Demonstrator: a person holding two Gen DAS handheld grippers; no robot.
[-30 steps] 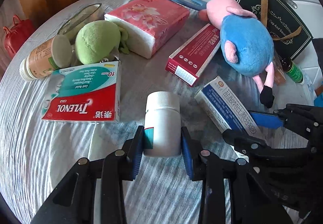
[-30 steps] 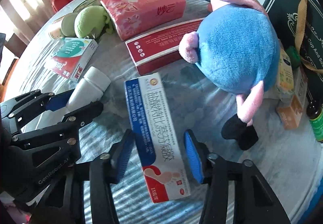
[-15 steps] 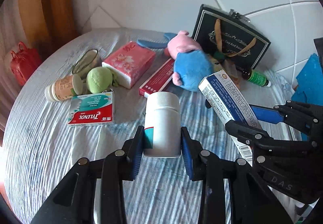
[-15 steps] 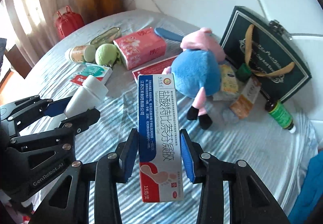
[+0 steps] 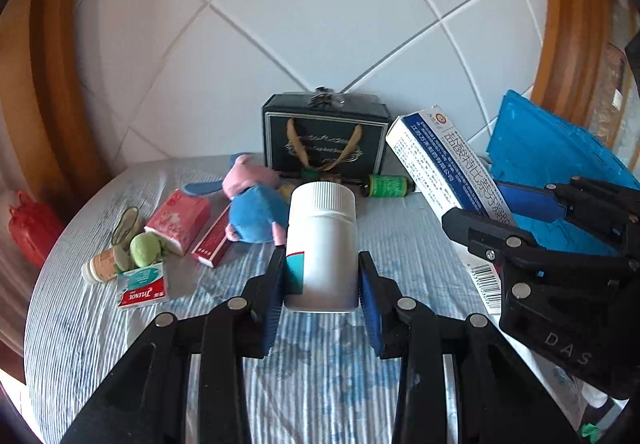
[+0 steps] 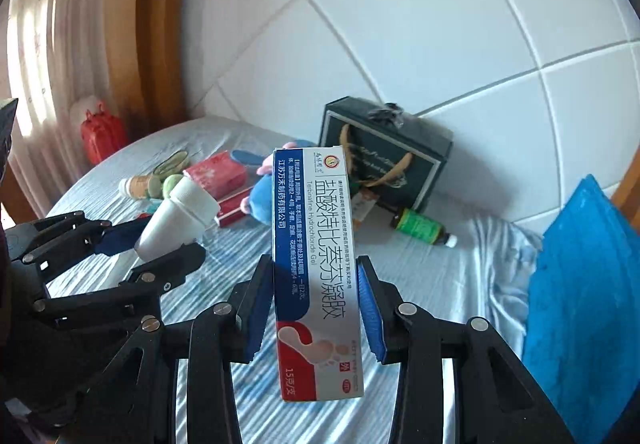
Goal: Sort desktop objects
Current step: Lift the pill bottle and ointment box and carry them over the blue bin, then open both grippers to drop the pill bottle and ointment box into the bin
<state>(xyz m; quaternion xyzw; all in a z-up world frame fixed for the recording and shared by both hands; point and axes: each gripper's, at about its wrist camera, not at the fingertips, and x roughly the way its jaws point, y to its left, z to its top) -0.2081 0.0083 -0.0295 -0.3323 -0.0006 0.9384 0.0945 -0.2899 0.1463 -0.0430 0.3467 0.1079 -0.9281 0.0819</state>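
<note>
holding 2 medicines lifted above the tabletop (image 5: 100, 324), the left gripper (image 5: 322, 298) has jaws clenched on the white bottle (image 5: 322, 244) and the right gripper (image 6: 316, 308) on the gel box (image 6: 316, 264), probably to group them away from the toys.

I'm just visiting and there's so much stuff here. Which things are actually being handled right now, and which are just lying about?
In hand:
white pill bottle, clamped in the left gripper
blue-and-white gel box, clamped in the right gripper

Lying about:
Tylenol box
pink tissue pack
blue plush toy
green bottle
dark gift bag
</note>
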